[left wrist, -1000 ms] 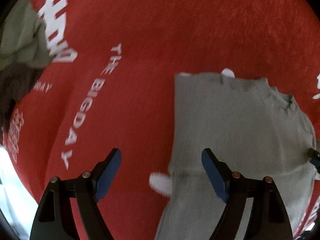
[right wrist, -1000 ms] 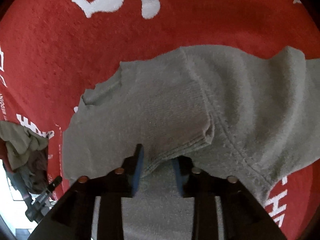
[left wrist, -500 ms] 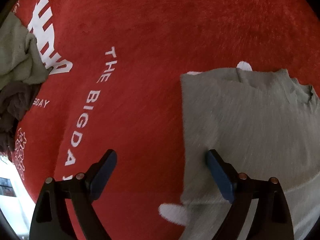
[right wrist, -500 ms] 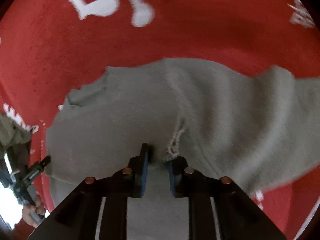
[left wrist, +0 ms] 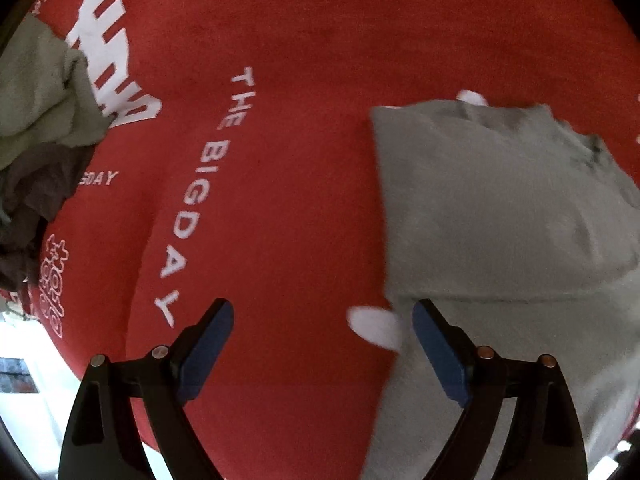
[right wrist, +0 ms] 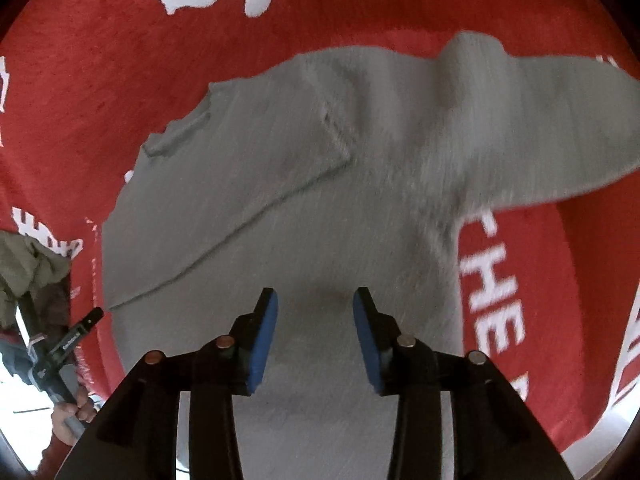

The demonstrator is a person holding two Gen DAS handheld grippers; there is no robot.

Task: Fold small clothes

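A grey knit sweater (right wrist: pixel 312 208) lies on a red cloth with white lettering (right wrist: pixel 100 60); its left sleeve is folded in across the body and the right sleeve (right wrist: pixel 540 120) stretches out to the right. My right gripper (right wrist: pixel 316 320) hovers over the sweater's lower body, its jaws opening, nothing between the blue pads. In the left wrist view the sweater's (left wrist: pixel 500 208) folded left edge runs down the right half. My left gripper (left wrist: pixel 322 336) stands wide open over the red cloth (left wrist: pixel 280 200) beside that edge, its right pad over the fabric's border, empty.
A heap of olive and dark brown clothes (left wrist: pixel 40 128) lies at the left edge of the cloth. In the right wrist view the other gripper's handle, held by a hand (right wrist: pixel 68 364), shows at the lower left. Bright floor lies beyond the cloth's lower edge.
My right gripper was shut on a fold of the sweater; it has let go and pulled back, and the sleeve now lies flat. The left gripper shifted slightly along the sweater's edge, still open.
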